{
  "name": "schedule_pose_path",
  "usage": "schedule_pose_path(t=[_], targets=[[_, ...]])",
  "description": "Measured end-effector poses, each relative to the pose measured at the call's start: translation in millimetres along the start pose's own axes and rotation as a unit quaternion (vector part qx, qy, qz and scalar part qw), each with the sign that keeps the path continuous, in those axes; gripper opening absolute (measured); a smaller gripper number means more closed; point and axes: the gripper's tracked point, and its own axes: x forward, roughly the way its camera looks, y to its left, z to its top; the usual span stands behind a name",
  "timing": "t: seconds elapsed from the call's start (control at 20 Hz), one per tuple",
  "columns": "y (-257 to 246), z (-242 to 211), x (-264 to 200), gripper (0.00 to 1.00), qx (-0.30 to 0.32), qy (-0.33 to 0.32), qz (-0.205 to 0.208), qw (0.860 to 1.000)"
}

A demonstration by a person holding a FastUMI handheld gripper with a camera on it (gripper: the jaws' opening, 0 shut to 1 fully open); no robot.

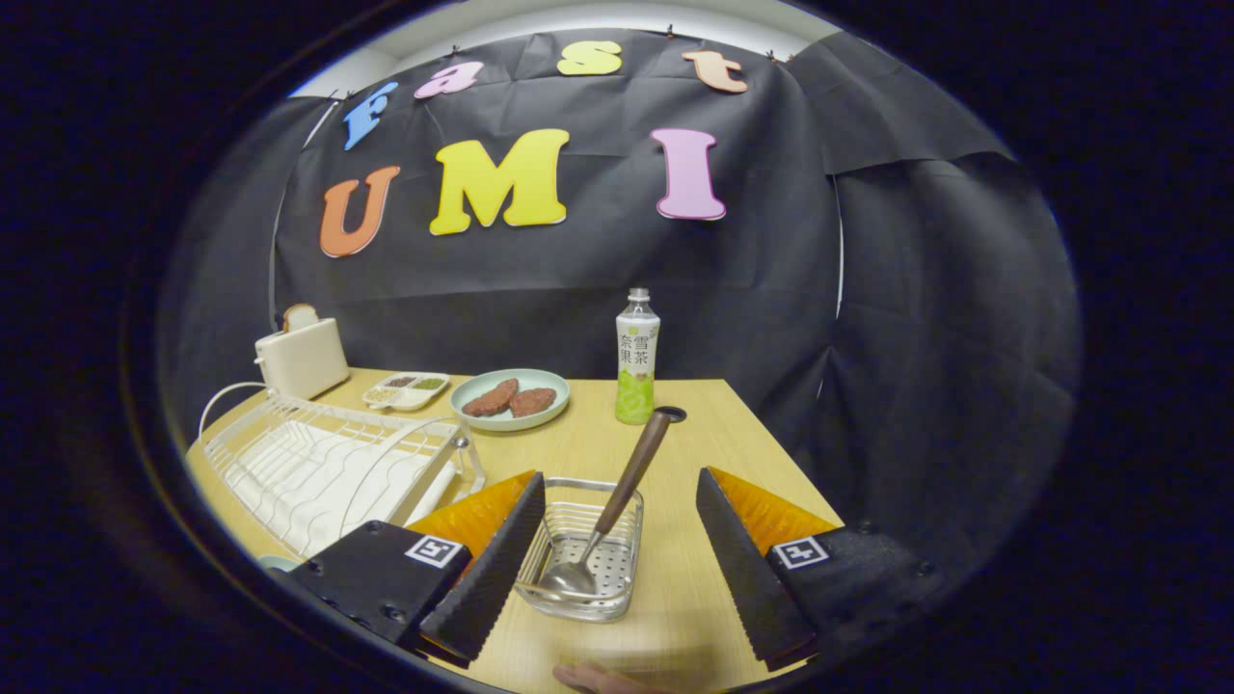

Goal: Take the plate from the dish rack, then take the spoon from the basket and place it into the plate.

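Observation:
A spoon (622,492) with a brown handle and a metal bowl leans in a small perforated metal basket (625,576) on the wooden table (675,598). My gripper (619,479) is open, its fingers set wide to either side of the basket, and the spoon handle rises between them untouched. The white wire dish rack (318,463) stands to the left of the left finger, with no plate visible in its slots. A pale rounded edge (275,562) peeks out beside the left finger's base; I cannot tell what it is.
Beyond the basket sit a pale green plate (511,410) with two brown patties, a drink bottle (637,361), a small divided dish (406,390) and a white toaster (302,357) holding bread. A person's fingertips (598,679) show at the table's near edge. The table ends just right of the right finger.

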Motion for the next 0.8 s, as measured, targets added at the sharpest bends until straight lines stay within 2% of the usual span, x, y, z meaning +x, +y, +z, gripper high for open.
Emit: schedule_pose_path(t=[0.15,0.25,0.4,0.45,0.55,0.6,0.7,0.8], targets=[[-0.6,4.0,26.3,1.0,0.036,0.029,-0.01,0.999],[8.4,1.9,38.2,0.99,0.055,0.052,0.008,0.997],[14.4,-6.4,53.7,0.8,0.059,0.078,0.011,0.995],[13.4,-5.2,57.9,0.71,0.055,0.071,0.001,0.996],[21.6,-5.5,56.7,0.54,0.046,0.072,0.015,0.996],[21.8,-3.6,56.3,0.32,0.041,0.07,0.012,0.997],[31.1,-1.3,54.5,0.2,0.041,0.064,0.027,0.997],[32.4,4.4,46.5,0.17,0.038,0.054,0.022,0.998]])
